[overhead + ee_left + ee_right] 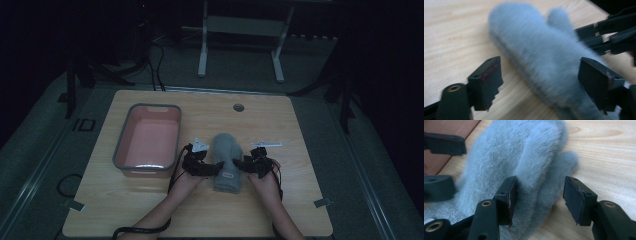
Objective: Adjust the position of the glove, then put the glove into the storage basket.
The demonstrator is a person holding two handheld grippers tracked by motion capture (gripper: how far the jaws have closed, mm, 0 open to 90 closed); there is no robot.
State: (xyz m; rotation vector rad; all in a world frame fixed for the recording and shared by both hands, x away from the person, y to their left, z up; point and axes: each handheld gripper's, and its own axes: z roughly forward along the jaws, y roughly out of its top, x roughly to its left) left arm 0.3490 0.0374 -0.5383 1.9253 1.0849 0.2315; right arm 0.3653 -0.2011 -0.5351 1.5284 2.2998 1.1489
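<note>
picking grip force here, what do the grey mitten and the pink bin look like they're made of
Grey mitten: soft fleece or faux fur, matte; fine fuzzy nap all over, with a flatter knit-looking cuff.
Pink bin: probably moulded plastic, smooth; faint sheen on its floor, rounded corners and a grey rim.

Fuzzy grey mitten [519, 152], wood-grain table [604, 150]

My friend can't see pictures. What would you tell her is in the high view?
A fluffy grey mitten lies on a wooden table, with a person's left claw and right claw at either side of it. A pink tub sits to the left. The room around is dark.
</note>
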